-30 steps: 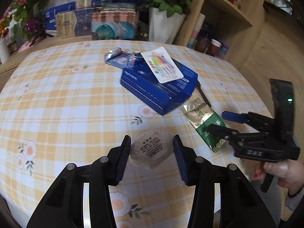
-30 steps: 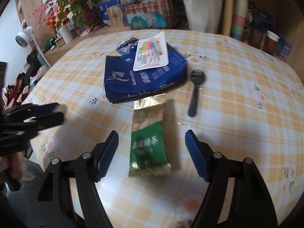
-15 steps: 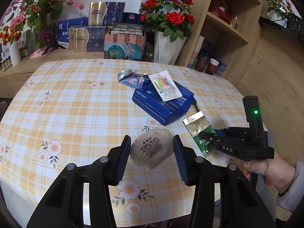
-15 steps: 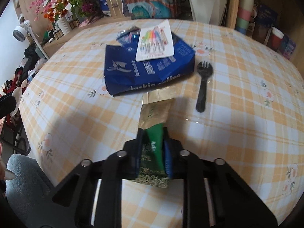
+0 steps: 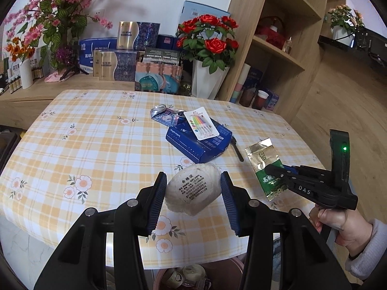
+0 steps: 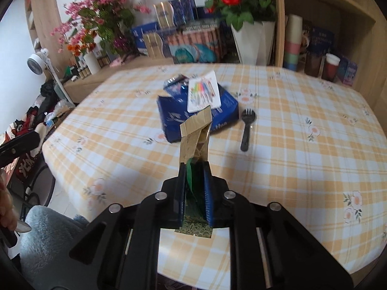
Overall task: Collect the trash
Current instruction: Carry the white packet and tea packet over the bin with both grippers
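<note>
My left gripper [image 5: 193, 182] is shut on a white, round crinkled wrapper [image 5: 191, 189] with printed text, held above the near edge of the table. My right gripper [image 6: 194, 166] is shut on a green and gold foil packet [image 6: 194, 135], whose gold end sticks up and forward past the fingertips. In the left wrist view that right gripper [image 5: 274, 169] sits at the right in a person's hand, with the packet [image 5: 262, 154] lifted clear of the cloth.
On the yellow checked tablecloth [image 5: 96, 149] lie a blue coffee box [image 5: 198, 145] with a marker card [image 5: 200, 123] on top, a crumpled foil wrapper [image 5: 162, 114] and a black spork [image 6: 246, 130]. A brown bin [image 5: 229, 265] stands below the table's near edge. Flowers, boxes and shelves are behind.
The right gripper's jaws closed on the green packet and lifted it off the table. Both grippers rose and drew back; the left one kept hold of the white wrapper.
</note>
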Available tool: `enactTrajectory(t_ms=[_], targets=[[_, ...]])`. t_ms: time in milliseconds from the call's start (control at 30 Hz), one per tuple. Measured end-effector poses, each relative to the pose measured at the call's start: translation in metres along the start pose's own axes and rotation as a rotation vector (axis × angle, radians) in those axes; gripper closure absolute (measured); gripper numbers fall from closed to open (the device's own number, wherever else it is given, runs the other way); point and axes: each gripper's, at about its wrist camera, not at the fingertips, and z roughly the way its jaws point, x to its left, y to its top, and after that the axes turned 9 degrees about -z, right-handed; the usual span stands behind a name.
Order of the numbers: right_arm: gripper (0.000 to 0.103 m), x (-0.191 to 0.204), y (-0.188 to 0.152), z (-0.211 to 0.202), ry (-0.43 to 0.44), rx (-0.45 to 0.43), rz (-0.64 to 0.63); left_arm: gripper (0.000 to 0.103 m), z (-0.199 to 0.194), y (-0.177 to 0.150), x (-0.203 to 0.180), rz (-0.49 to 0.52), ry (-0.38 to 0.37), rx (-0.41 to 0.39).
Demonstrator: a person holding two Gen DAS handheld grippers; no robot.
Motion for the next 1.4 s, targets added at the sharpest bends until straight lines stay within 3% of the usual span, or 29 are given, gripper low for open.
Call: enactTrajectory(t_ms=[433,633,1033,1400], targets=[[0.086,0.041,-0.016,-0.083,-0.001,-0.148,-0.078,0.058,-0.068,-0.015,-0.011,-0.001,-0.023,-0.067],[0.086,0.051,-0.029,-0.11,-0.002,-0.178,-0.088,0.058,-0.094,-0.023,-0.015,0.003,-0.028,-0.095],[0.086,0.078,-0.051,-0.135,0.045,-0.186,-0.109,0.058,-0.129,-0.043,-0.014,0.0,-0.026,-0.123],[0.086,0.095,-0.065,-0.138,0.101,-0.153,-0.132,0.058,-0.136,-0.048,-0.012,0.001,-0.024,-0.129]])
